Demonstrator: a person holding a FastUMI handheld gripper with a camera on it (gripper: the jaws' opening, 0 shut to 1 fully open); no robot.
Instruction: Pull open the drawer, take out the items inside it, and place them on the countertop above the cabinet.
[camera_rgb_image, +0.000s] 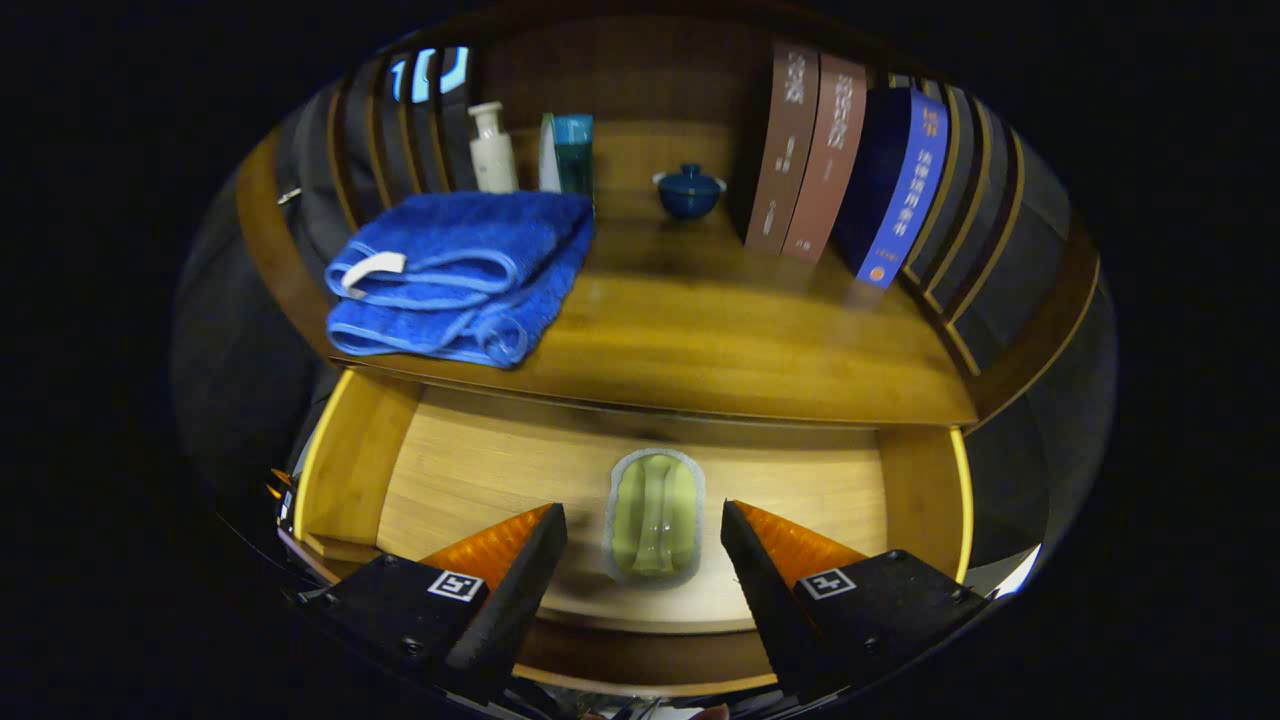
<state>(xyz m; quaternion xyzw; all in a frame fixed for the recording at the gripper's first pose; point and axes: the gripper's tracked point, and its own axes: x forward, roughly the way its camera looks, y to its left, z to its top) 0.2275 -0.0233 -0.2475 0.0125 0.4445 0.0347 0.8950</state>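
Setting: wooden cabinet in a dim booth, its top serving as the table, with a back panel behind and a pulled-out drawer below the front edge.
Drawer: already open wide, so its pale floor lies exposed to a reach from above; the opening step looks done.
Item inside: a small pale green container with a clear rim lies flat on the drawer floor, roughly centred between the side walls, close under the table's overhang. What exactly it is, I cannot tell.
Gripper: its fingers are spread apart, one on each side of the green container, touching nothing; a gap shows on both sides. Judged as lined up that way so a closing squeeze would catch the container across its narrow width.
Towel: a folded blue towel sits on the table's left part, hanging slightly over the front edge; likely already delivered there, though that is a guess.
Back row: a white bottle, a teal box and a small dark blue lidded bowl stand against the back panel, out of the way.
Books: several books lean upright on the right.
Free spot: bare wood in the middle of the table, between towel and books, seems the natural landing place.
Risk: the overhang just above the container may catch it on the lift.
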